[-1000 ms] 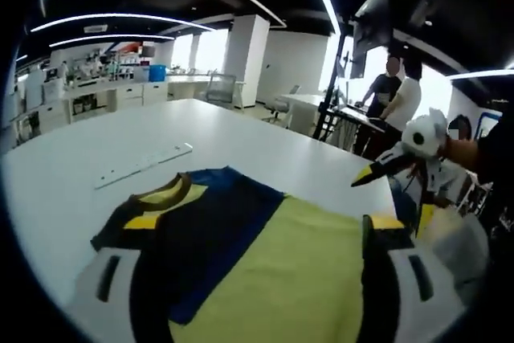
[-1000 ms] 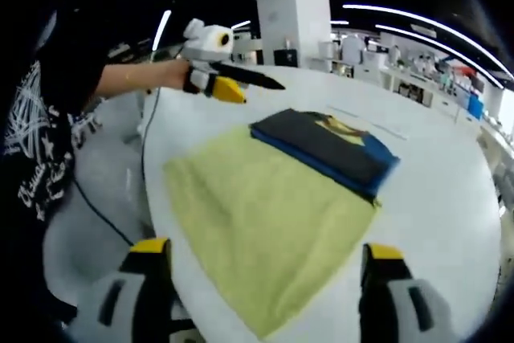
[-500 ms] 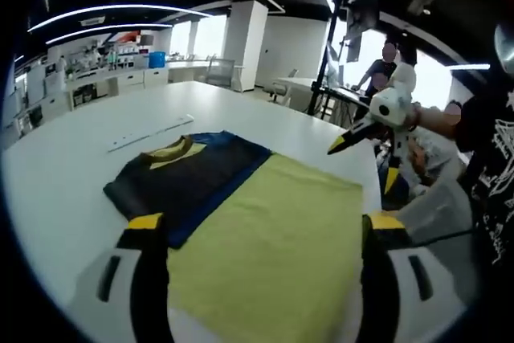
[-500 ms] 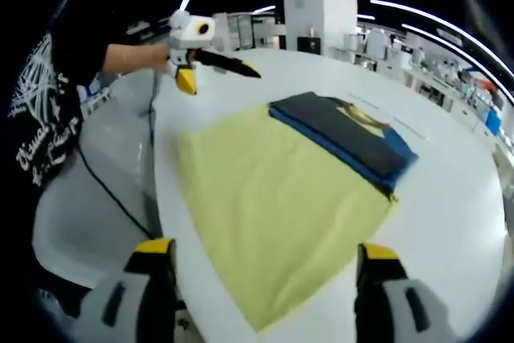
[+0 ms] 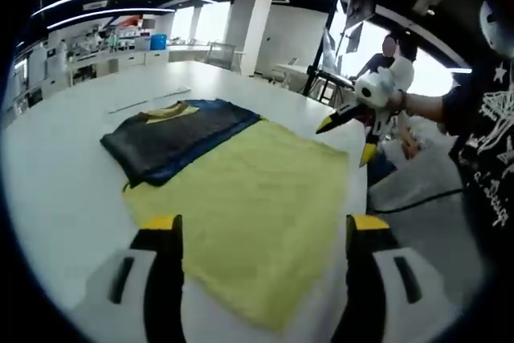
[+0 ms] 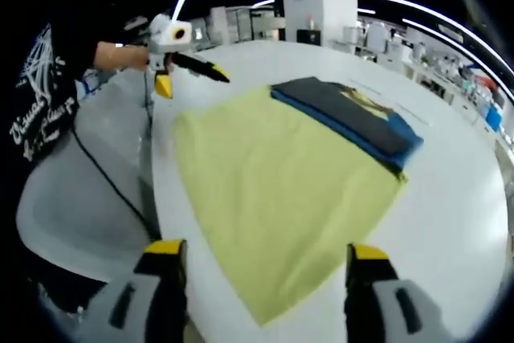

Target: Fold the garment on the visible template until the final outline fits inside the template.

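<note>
Showing bystanders (image 5: 385, 58), folded garment (image 5: 173, 130), yellow template (image 5: 257, 198)

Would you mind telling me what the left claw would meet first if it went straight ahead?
Most likely the yellow cloth on the white table; the open left claw points over it, though its height above is unclear.

A folded dark garment (image 5: 173, 138) with blue and yellow trim is lying flat on the far part of a yellow-green template (image 5: 257, 206), ahead of the left gripper (image 5: 259, 279) and to its left. In the right gripper view, the garment (image 6: 349, 122) is sitting beyond the right gripper (image 6: 261, 291), slightly overhanging the far edge of the template (image 6: 273, 190).
</note>
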